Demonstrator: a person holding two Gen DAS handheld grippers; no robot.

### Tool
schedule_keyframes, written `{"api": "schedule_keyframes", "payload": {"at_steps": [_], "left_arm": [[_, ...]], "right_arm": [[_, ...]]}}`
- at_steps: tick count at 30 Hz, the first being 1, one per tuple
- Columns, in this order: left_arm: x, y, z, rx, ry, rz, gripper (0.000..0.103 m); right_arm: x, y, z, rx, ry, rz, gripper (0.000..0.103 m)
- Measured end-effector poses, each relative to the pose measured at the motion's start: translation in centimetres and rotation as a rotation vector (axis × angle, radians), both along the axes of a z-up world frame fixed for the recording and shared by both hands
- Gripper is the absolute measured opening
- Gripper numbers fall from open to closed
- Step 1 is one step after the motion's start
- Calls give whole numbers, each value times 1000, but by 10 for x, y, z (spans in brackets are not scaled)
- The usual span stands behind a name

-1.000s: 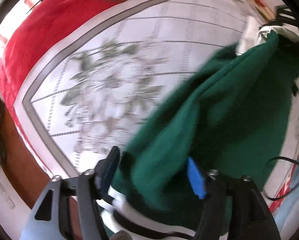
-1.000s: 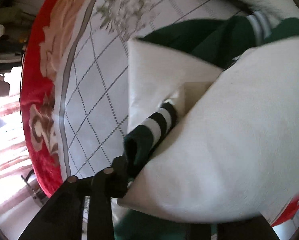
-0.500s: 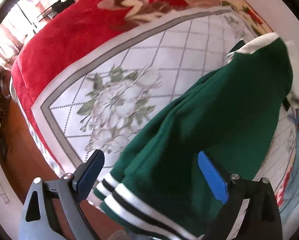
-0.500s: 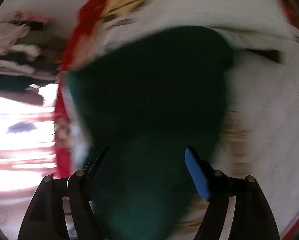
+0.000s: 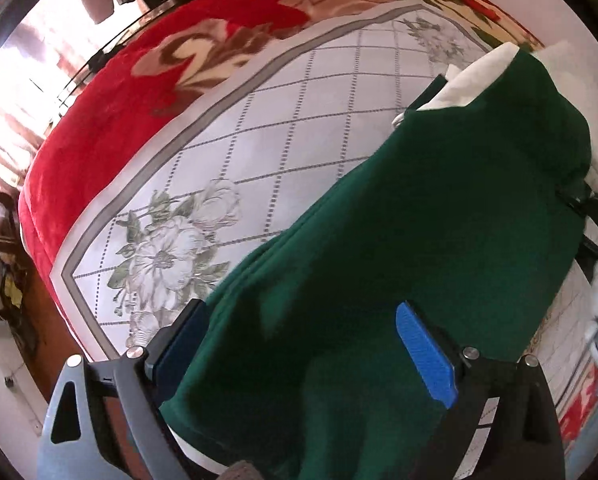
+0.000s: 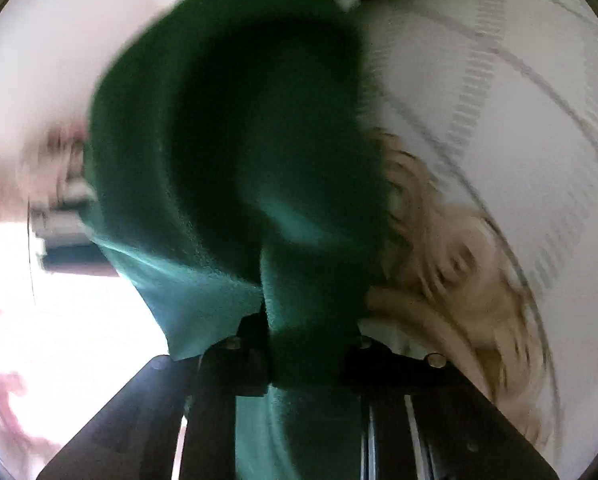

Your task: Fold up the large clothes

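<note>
Green garment (image 5: pixel 439 232) on bedspread (image 5: pixel 283 128); left hand-held gripper (image 5: pixel 303 344) spread.

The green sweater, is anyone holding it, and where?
The right gripper pinches a bunched fold of the green sweater. The left gripper is open around it.

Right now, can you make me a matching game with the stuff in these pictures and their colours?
Things:
1. jacket body
2. jacket collar
3. blanket edge
4. left gripper pad

Colours:
A. red
B. blue
C. dark green
D. cream white

Pairs: 1-C, 2-D, 3-A, 4-B
</note>
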State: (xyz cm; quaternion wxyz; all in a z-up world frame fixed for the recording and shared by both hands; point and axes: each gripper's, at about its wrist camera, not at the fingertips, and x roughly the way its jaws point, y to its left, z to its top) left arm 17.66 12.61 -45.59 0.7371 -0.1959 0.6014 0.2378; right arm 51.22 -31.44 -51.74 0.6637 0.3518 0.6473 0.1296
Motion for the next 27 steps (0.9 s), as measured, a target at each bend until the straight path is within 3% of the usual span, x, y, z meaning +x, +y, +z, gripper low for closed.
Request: {"api": "schedule_keyframes", "payload": {"at_steps": [4, 8, 11, 13, 15, 19, 21, 24, 27], "left_arm": [[8, -23, 9, 10, 4, -56, 96], [8, -52, 13, -2, 8, -116, 96], [9, -77, 5, -19, 27, -169, 96], [10, -93, -4, -38, 42, -198, 96], [12, -106, -12, -44, 54, -215, 96], [18, -127, -23, -58, 69, -227, 96], [20, -133, -25, -63, 65, -227, 96], [22, -140, -24, -66, 58, -229, 96], [24, -142, -24, -60, 49, -229, 96]], "right_arm": [[-54, -39, 41, -27, 14, -179, 18], [-147, -111, 87, -141, 37, -373, 18], [-230, -167, 116, -314, 108, -462, 18], [-263, -188, 123, -401, 175, -489, 20], [-283, -201, 118, -454, 271, -450, 25], [-288, -209, 118, -419, 390, -313, 47], [-282, -208, 134, -498, 414, -211, 51], [-270, -201, 169, -613, 394, -64, 51], [-230, -177, 196, -697, 261, 66, 51]]}}
